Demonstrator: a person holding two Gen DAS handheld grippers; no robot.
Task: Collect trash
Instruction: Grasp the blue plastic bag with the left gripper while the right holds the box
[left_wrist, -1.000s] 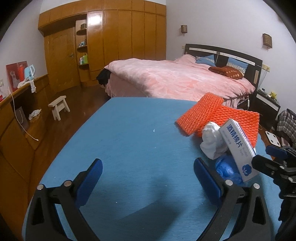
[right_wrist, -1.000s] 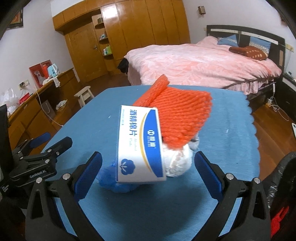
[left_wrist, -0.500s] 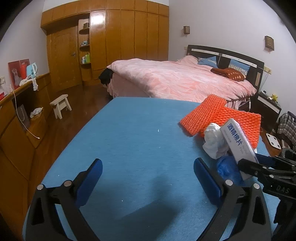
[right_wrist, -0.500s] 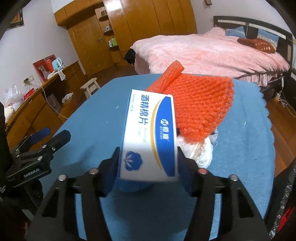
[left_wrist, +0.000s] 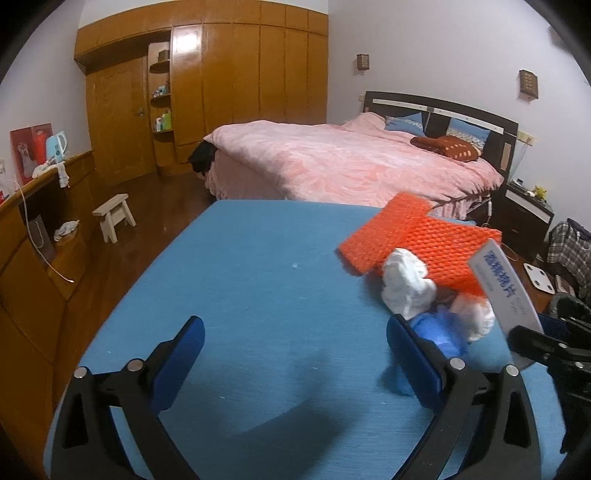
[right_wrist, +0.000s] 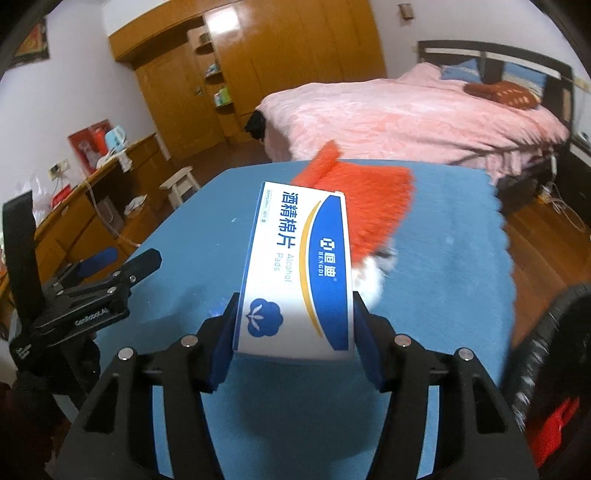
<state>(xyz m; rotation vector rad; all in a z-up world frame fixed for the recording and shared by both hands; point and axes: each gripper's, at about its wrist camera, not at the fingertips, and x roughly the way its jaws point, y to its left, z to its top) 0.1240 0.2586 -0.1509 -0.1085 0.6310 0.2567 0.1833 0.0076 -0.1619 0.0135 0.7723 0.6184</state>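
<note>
Gripping the white and blue alcohol pads box (right_wrist: 295, 273) by its two long sides, the right gripper (right_wrist: 293, 328) has its blue pads pressed flat against the carton, the printed face turned up toward the camera. In the right wrist view the box appears raised above the blue table (right_wrist: 454, 266), though how far it clears the surface cannot be told. Just beyond its far end lie the orange foam nets (right_wrist: 373, 199), one rolled edge sticking up at the far left of the pile, and a white crumpled wad (right_wrist: 373, 280) peeks out at the box's right edge.

The left gripper (left_wrist: 293, 354) hangs over the near part of the table with its fingers spread wide and nothing between them. From its camera the trash pile sits to the right: the orange nets (left_wrist: 417, 236) farthest, a white crumpled wad (left_wrist: 404, 284) touching their near edge, a second white scrap (left_wrist: 476, 314) and a blue crumpled piece (left_wrist: 439, 332) nearer, beside the right-hand finger. The box (left_wrist: 506, 295) shows at the right edge, tilted, with the black frame of the right gripper (left_wrist: 546, 347) closed on its near end.

A pink bed (left_wrist: 351, 162) stands beyond the table, and wooden wardrobes (left_wrist: 229, 85) line the far wall
</note>
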